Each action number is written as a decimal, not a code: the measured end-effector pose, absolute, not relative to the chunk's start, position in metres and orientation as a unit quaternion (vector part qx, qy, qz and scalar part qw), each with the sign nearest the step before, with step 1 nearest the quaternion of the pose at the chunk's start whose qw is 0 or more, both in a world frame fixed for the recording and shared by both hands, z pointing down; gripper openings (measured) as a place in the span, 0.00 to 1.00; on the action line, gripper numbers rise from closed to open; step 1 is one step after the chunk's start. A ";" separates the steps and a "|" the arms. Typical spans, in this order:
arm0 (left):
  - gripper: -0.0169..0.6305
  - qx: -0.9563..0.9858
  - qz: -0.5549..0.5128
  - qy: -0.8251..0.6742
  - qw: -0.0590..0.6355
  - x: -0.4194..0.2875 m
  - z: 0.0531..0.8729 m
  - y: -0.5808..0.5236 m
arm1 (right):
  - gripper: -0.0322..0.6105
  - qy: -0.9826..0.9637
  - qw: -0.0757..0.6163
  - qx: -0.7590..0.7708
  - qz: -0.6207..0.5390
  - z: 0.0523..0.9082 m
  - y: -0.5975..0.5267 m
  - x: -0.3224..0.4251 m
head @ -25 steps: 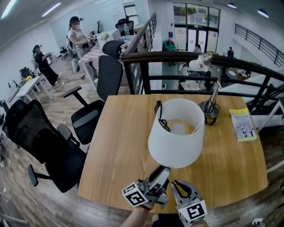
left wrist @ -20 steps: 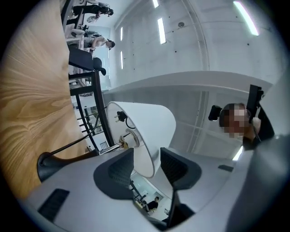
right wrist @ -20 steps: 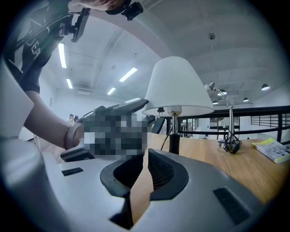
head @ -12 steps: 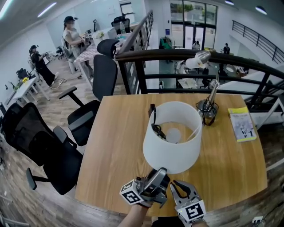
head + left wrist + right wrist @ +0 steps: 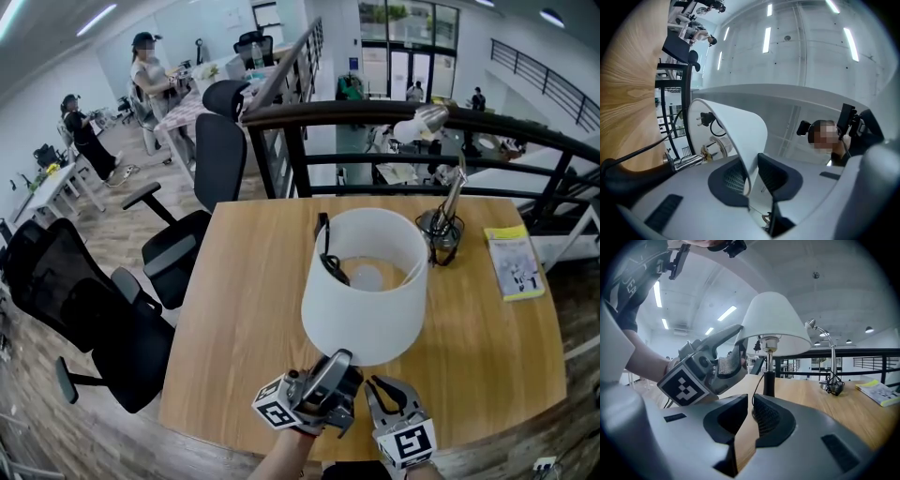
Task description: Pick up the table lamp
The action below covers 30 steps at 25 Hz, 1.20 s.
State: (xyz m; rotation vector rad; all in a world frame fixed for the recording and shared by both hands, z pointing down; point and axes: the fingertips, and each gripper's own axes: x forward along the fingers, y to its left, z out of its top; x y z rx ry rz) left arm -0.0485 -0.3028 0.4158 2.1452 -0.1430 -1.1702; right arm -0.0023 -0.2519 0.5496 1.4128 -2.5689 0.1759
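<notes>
The table lamp has a wide white shade (image 5: 366,291) on a dark stem (image 5: 768,380) and stands on the wooden table (image 5: 244,309). Its black cord and plug hang inside the shade. My left gripper (image 5: 339,363) reaches up to the shade's near lower rim. Its jaws have just been closing, and the thin shade edge (image 5: 740,136) sits pinched between the pads. From the right gripper view, the left gripper (image 5: 736,355) grips that rim. My right gripper (image 5: 384,391) hovers low beside it, in front of the lamp, shut (image 5: 751,408) with nothing between its jaws.
A silver desk lamp (image 5: 448,211) with a coiled cord stands at the table's far right, with a yellow booklet (image 5: 514,262) beside it. A black railing (image 5: 375,117) runs behind the table. Black office chairs (image 5: 202,187) stand to the left; people stand far off.
The left gripper has risen a little to the shade's lower rim and its jaws have closed on it. The right gripper has shifted slightly and stays shut.
</notes>
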 end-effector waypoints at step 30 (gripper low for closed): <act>0.07 0.805 -0.486 -0.044 0.338 -0.065 0.395 -0.371 | 0.20 -0.850 0.097 0.508 0.105 0.555 -0.337 0.006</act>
